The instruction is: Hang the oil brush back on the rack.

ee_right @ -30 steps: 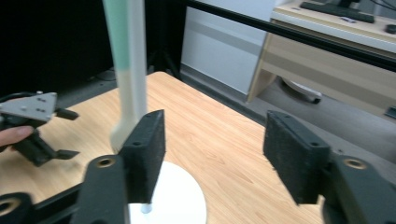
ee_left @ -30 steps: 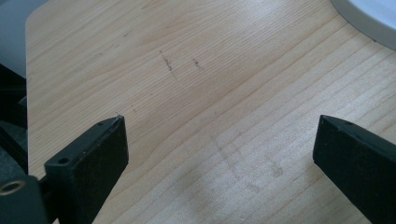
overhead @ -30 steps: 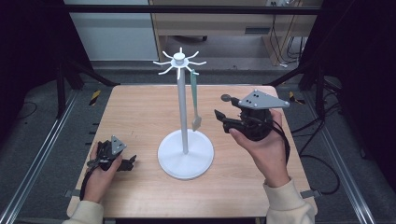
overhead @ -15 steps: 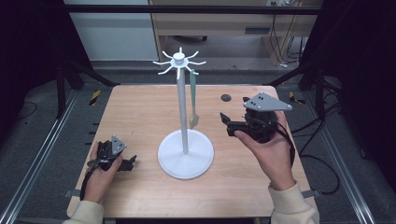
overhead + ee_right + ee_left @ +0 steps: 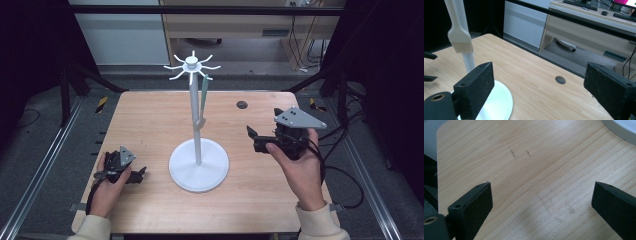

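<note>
Brush hanging from stand hook, bristles clear of desk. Left gripper resting, right gripper hovering; both jaws gaping, empty.

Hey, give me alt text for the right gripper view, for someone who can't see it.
The open right gripper, its two black jaws wide apart and empty, looks across a light wooden table. At left a white stand rises from a round base, and a pale brush hangs beside its pole. A small round hole sits in the tabletop, with a desk beyond.
</note>
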The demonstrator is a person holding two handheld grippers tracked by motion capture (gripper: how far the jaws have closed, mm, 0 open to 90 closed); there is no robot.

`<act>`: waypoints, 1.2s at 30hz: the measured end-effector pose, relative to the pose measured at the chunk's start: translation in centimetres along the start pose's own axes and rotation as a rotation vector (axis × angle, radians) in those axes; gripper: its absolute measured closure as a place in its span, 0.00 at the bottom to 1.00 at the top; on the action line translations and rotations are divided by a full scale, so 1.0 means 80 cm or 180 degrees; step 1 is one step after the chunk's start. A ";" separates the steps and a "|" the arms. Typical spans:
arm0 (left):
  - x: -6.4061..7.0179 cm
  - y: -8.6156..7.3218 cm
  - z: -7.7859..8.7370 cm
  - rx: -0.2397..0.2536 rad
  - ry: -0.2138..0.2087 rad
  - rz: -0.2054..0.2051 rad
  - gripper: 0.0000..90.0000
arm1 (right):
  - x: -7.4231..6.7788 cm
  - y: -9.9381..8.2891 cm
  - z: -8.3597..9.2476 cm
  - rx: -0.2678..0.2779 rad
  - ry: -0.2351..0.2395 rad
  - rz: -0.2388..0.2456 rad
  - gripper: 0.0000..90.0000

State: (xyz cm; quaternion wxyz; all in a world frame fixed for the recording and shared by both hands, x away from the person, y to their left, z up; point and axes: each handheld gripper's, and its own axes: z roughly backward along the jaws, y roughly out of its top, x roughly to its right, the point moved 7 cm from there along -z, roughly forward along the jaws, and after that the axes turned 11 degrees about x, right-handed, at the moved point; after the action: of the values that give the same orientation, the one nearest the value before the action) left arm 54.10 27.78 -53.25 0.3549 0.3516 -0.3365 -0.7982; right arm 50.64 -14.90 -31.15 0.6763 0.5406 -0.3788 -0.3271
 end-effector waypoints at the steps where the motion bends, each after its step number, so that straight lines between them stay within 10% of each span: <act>1: -0.001 0.000 0.000 0.0009 0.0007 0.0010 0.03 | 0.001 -0.005 -0.001 -0.0004 -0.0019 0.0011 0.10; 36: 0.000 0.000 0.000 0.0002 -0.0001 -0.0009 0.03 | 0.007 -0.183 -0.045 -0.0779 -0.0239 -0.0294 0.10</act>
State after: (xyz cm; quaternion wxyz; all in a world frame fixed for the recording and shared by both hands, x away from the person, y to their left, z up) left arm 54.11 27.78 -53.25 0.3536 0.3521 -0.3364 -0.7986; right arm 53.56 -16.61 -45.82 0.7067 0.4583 -0.3359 -0.4216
